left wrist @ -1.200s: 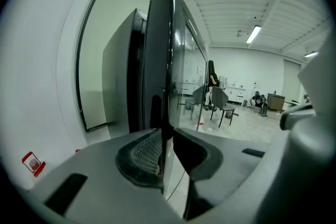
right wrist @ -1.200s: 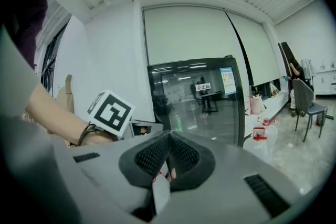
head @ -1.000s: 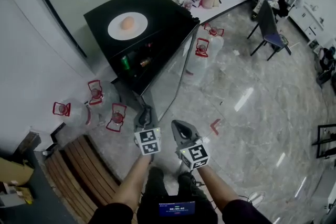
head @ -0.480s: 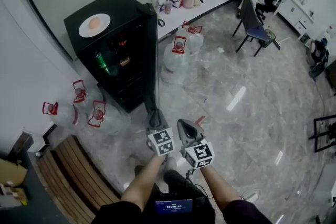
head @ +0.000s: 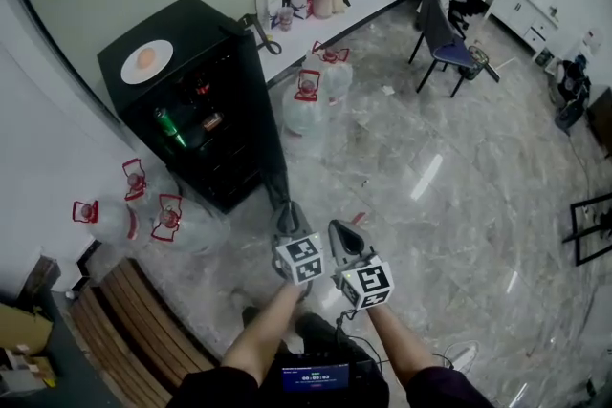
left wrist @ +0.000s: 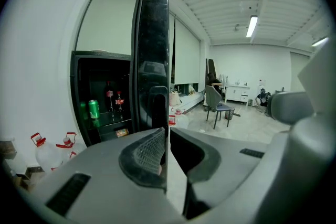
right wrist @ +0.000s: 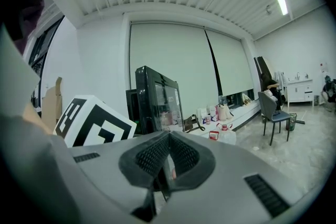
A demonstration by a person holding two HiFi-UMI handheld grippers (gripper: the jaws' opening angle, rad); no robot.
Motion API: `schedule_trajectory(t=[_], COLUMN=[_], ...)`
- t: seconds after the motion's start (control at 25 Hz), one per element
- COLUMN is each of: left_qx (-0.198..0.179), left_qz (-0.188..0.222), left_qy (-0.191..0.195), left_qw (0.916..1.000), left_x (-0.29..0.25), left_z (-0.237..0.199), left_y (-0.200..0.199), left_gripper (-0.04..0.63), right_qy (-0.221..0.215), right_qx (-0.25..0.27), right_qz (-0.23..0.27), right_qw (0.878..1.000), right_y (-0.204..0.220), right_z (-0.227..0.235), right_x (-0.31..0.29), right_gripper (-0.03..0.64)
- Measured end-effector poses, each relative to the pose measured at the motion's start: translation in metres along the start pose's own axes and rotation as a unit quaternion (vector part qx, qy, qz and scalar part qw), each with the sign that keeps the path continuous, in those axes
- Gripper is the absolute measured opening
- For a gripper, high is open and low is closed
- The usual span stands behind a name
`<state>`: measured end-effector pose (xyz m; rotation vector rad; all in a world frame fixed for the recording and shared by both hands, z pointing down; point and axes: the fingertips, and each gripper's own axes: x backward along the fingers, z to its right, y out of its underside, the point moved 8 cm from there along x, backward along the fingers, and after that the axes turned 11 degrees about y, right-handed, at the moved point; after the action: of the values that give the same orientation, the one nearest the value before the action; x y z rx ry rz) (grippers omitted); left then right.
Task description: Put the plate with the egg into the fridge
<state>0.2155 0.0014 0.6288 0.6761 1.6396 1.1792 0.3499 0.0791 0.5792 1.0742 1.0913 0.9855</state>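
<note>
Plate [head: 129, 70]: egg [head: 145, 58] carried; set atop fridge [head: 201, 26].
Door [head: 271, 148]: swung open.
Left claw [head: 289, 213]: apparently clamped on door edge.
Right claw [head: 340, 230]: closed, nothing held.

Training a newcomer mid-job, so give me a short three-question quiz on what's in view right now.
1. True or false: the fridge door is open.
2. Where is the plate with the egg? A) on top of the fridge; B) on a shelf inside; C) on the floor.
3. Which gripper's jaws are closed on the door's edge?
Key: 1 true; 2 A; 3 the left gripper.
</note>
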Motion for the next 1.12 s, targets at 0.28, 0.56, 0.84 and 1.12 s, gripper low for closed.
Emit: schedule_trajectory(t=[0.28,0.56,0.84,1.12], left_qx=[-0.045,-0.094,-0.193,-0.291], left_qz=[0.056,0.126,0.121,0.074], left_qy=[0.057,0.077,0.144,0.220], left_qw=[0.9958,0.9846,0.9629,0.9280], left_x=[0.073,0.146,0.163,0.131], left_z=[-0.035,-0.180,-0.314,-0.384], left_y=[-0.025,-0.082,-0.161,-0.258], left_gripper=[0.035,0.011,0.011,0.011], right_qy=[-0.018,-0.092,-0.087,-0.068], right_qx=[-0.035,0.017,0.098,0.242], right_qz=[-0.019,0.012,0.065,0.136], right_qw=[0.999,0.996,0.989,0.958], right_y=[0.005,-0.024,-0.075,-0.145], right_z=[-0.049,-0.169,-0.266,-0.320], right_x=[-0.008,-0.055,-0.121,-0.179], right_gripper=[0.008,0.008,0.008,0.008])
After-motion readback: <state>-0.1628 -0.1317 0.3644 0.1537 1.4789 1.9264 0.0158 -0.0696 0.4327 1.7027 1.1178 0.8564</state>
